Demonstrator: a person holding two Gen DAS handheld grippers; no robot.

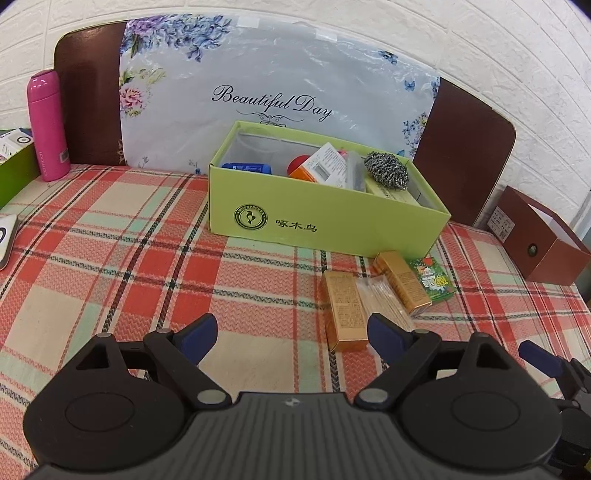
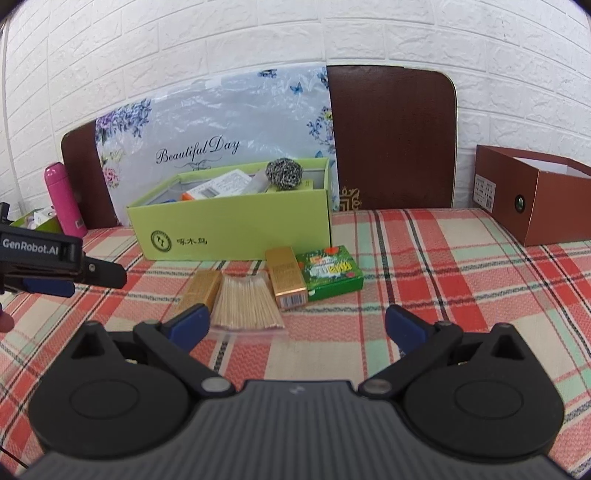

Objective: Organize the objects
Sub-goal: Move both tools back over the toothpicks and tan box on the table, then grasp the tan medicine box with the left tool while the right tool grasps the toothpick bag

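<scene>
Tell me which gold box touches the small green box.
The gold box right of the toothpick bag; it touches the small green box.

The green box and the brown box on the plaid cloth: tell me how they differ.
The green box is lime, printed with a round logo and characters; the brown box is reddish brown with a small round emblem and a white label. The green box holds a steel scourer and packets; nothing shows above the brown box's rim. The green box stands mid-table, the brown box at the right edge. Both are open-topped cardboard boxes.

pink flask (image 1: 48,125), plaid tablecloth (image 1: 110,236), brick wall (image 2: 258,33)
</scene>
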